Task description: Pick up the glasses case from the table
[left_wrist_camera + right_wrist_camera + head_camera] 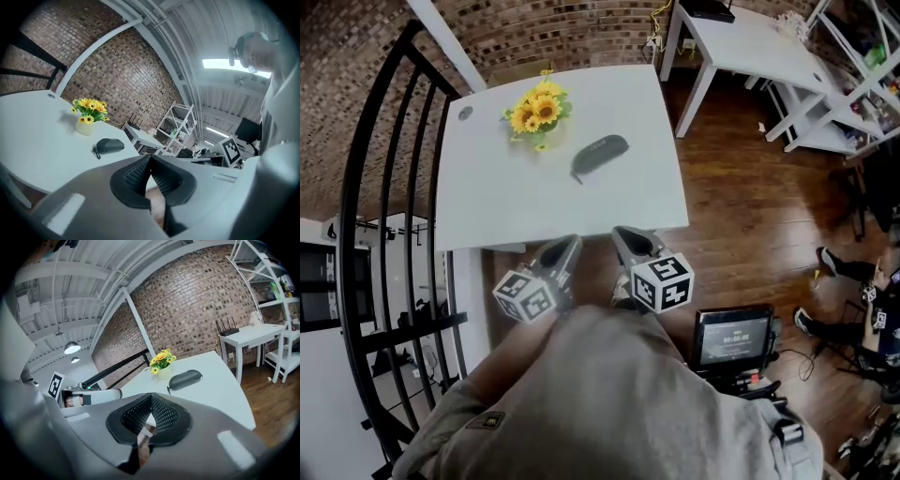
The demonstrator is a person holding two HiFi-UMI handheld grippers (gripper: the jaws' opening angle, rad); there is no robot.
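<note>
Dark grey glasses case (600, 155) lies on white table (487, 202) near sunflower vase (539, 112); my left gripper (567, 248) and right gripper (623, 242), jaws pressed together and empty, hang short of it; arriving closed might shove it into the vase

One glasses case (600, 153), one vase of sunflowers (540, 114), two tables (487, 202) (755, 47), two tongs (569, 246) (626, 238).

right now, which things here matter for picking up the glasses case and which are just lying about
For the job: glasses case on the white table; left gripper and right gripper, jaws shut and empty.
Just lying about: vase of yellow flowers beside the case; second white table; shelves; small screen.
</note>
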